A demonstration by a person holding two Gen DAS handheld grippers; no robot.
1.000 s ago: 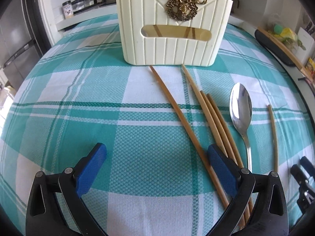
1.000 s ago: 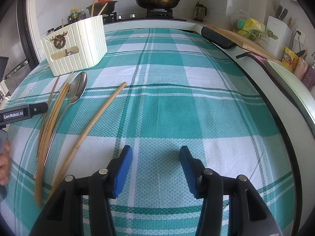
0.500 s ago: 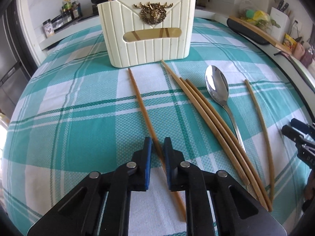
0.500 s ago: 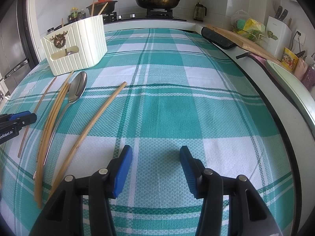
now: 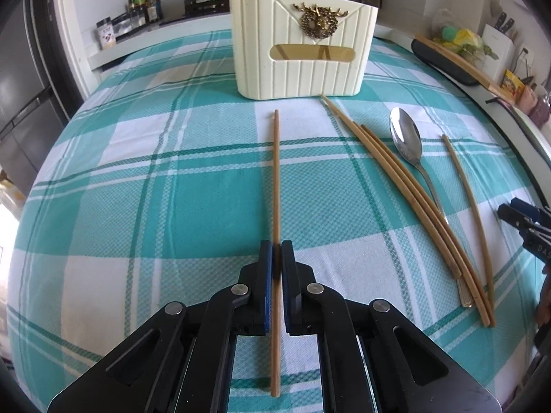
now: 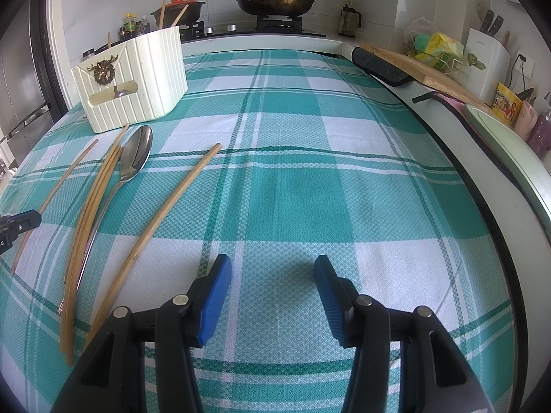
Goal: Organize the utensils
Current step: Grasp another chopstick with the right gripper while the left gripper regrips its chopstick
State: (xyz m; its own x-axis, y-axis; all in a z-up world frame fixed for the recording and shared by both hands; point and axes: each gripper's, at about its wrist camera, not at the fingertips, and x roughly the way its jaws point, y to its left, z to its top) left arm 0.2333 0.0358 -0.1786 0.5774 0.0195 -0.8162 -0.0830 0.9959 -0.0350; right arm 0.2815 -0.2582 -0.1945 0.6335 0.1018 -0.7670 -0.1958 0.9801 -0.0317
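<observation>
Teal-and-white checked tablecloth (image 5: 172, 172), cream ribbed holder (image 5: 303, 65)

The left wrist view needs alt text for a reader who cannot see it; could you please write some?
The left tongs are shut on one chopstick that points toward a cream holder on a teal checked cloth. To the right lie three more chopsticks, a spoon and a single chopstick; the right tongs show at the edge.

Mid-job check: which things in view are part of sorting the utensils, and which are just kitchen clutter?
Part of the job:
- chopstick clamped in the left gripper
- bundle of three chopsticks
- spoon
- lone chopstick on the far right
- cream holder
- right gripper, open and empty

Just lying about:
- frying pan
- knife block
- spice jars
</observation>
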